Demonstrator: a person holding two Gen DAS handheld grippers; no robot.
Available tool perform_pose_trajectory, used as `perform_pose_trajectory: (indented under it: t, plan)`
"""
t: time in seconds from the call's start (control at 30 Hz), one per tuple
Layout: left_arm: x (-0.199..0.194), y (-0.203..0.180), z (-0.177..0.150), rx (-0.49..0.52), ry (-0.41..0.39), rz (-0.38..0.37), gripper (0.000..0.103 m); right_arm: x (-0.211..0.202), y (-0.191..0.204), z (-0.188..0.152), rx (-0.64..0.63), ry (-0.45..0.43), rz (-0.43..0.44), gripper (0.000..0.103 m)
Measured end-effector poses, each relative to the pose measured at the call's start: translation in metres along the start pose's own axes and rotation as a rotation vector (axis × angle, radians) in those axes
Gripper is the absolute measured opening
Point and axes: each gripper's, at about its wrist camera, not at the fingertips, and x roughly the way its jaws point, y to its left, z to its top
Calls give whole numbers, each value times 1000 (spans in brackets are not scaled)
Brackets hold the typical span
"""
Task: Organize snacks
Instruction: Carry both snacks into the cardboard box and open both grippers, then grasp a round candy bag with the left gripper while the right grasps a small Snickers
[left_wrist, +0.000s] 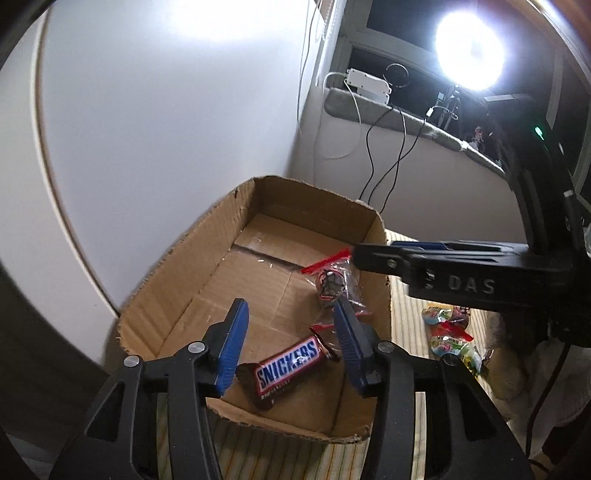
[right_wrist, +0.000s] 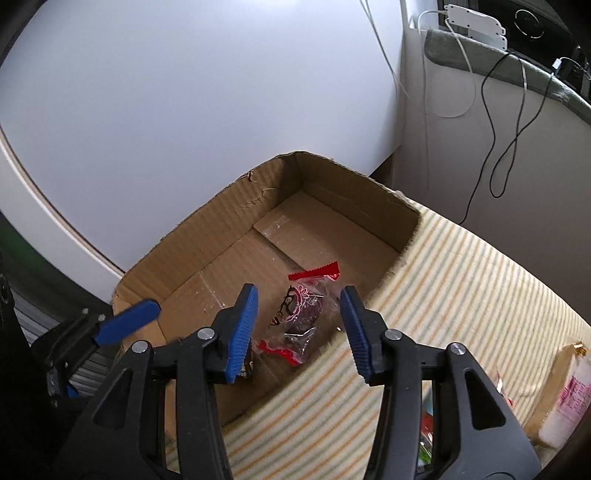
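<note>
Hovering over the cardboard box (left_wrist: 192, 258), the left gripper (left_wrist: 290, 343) is standing with its jaws spread and nothing between them; the right gripper (right_wrist: 299, 328) is likewise standing apart and empty above the same box. The Snickers bar (left_wrist: 288, 363) is lying flat on the box floor near the front wall, and a clear red-sealed candy bag (right_wrist: 301, 317) is lying beside it toward the right wall. Both items are appearing light; the bar is probably firm enough for a pinch across its width, while the bag's film is likely slippery and crushable, so gripping a crimped red end is advisable. Colourful snack packets (left_wrist: 448, 332) are waiting outside on the striped cloth (right_wrist: 461, 280). Box walls are limiting side approach.
</note>
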Motion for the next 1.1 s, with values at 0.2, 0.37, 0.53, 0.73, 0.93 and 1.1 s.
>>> perform_pose_trajectory:
  t: [0.2, 0.37, 0.53, 0.73, 0.93, 1.1]
  plan:
    - [-16, -10, -2, -1, -30, -19, 47, -37, -9, -11, 13, -35, -47, 49]
    - [-24, -27, -5, 15, -36, -54, 47, -77, -39, -38, 39, -81, -108, 59]
    - [-23, -49, -11, 42, -17, -101, 47, -107, -69, -68, 65, -85, -168, 61]
    - [-15, -78, -21, 73, 23, -156, 47, -128, -105, -112, 122, -46, -210, 61]
    - [1, -102, -32, 93, 85, -203, 47, -125, -132, -149, 199, 25, -224, 61]
    - [15, -118, -38, 113, 129, -225, 47, -114, -148, -167, 293, 61, -166, 61]
